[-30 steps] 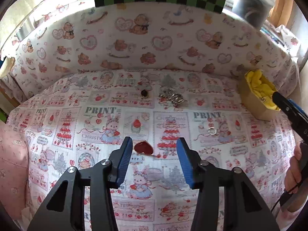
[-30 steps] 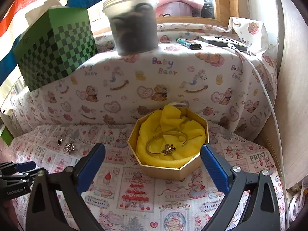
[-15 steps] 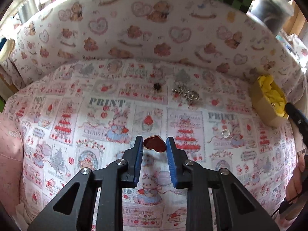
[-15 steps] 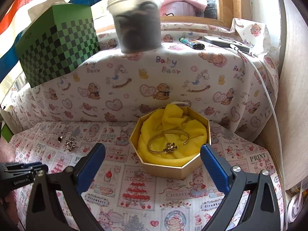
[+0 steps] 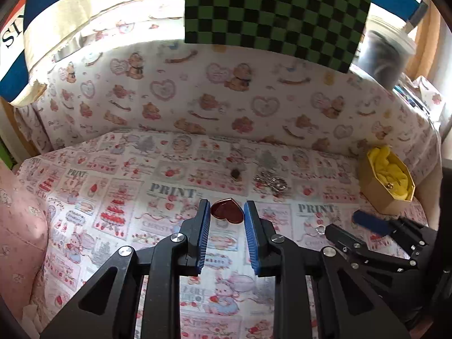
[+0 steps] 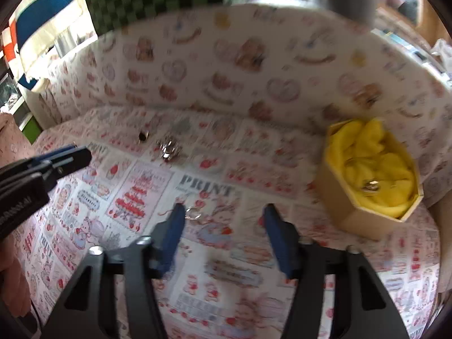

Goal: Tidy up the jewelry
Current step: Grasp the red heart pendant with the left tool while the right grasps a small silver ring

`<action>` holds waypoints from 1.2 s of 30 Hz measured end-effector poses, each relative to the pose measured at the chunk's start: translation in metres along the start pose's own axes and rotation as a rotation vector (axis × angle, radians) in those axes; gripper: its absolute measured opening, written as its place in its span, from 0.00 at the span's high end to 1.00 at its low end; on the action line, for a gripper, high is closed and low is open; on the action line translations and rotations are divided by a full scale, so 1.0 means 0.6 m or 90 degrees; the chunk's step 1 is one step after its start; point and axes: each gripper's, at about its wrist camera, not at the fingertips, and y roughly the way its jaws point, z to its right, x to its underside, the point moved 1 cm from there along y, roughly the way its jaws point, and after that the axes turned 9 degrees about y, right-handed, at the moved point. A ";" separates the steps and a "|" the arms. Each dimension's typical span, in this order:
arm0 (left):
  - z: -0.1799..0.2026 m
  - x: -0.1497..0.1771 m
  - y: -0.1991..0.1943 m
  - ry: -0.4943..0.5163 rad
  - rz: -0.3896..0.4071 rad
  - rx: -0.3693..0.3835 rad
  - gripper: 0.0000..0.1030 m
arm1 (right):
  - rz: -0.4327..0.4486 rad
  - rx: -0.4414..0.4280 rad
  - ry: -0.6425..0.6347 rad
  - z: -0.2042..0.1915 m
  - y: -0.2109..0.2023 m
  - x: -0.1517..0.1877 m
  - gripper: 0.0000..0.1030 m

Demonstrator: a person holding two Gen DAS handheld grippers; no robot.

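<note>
My left gripper [image 5: 227,212] is shut on a red heart-shaped pendant [image 5: 226,213] and holds it above the printed cloth. My right gripper [image 6: 223,220] is open and low over the cloth, with a small silver ring [image 6: 193,214] just beside its left fingertip. The right gripper also shows at the right of the left wrist view [image 5: 367,223]. A gold octagonal box [image 6: 364,212] lined with yellow cloth holds a bracelet at the right; it also shows in the left wrist view [image 5: 387,182]. A silver chain pile [image 5: 271,182] and a dark stud [image 5: 234,173] lie further back.
A padded wall with bear print [image 5: 226,99] rises behind the cloth. A green checkered box [image 5: 276,8] and a plastic tub [image 5: 384,56] stand on top of it. A pink cushion [image 5: 17,240] lies at the left.
My left gripper closed on the red heart and lifted it. My right gripper swung left from the gold box and came down by the silver ring, jaws narrower.
</note>
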 end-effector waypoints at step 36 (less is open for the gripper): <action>0.026 0.000 -0.011 0.021 0.041 0.014 0.77 | 0.247 -0.023 -0.013 0.100 -0.145 0.001 0.88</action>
